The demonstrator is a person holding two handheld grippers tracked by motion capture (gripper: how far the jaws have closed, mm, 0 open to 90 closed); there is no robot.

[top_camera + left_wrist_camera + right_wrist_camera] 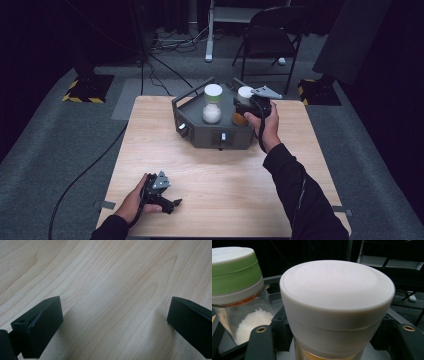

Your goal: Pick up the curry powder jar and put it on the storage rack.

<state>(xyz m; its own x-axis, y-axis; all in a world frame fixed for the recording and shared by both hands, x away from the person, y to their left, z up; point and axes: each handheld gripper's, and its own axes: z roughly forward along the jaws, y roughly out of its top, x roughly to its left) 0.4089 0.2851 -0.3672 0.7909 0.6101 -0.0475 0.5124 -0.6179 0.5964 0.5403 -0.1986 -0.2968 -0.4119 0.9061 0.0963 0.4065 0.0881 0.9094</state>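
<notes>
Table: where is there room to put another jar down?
The table has bare wood between the grey tray and the left gripper, and along its left edge beside the tray. It is crowded in the tray, where the right gripper is at the white-lidded jar next to the green-lidded jar.

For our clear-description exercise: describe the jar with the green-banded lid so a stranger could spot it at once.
Find the wooden table, then the dark grey tray at its far edge. Two jars stand in it; the jar with the green-banded lid is the left one, holding white grains. Its neighbour, the white-capped jar, has orange contents and the right gripper around it.
</notes>
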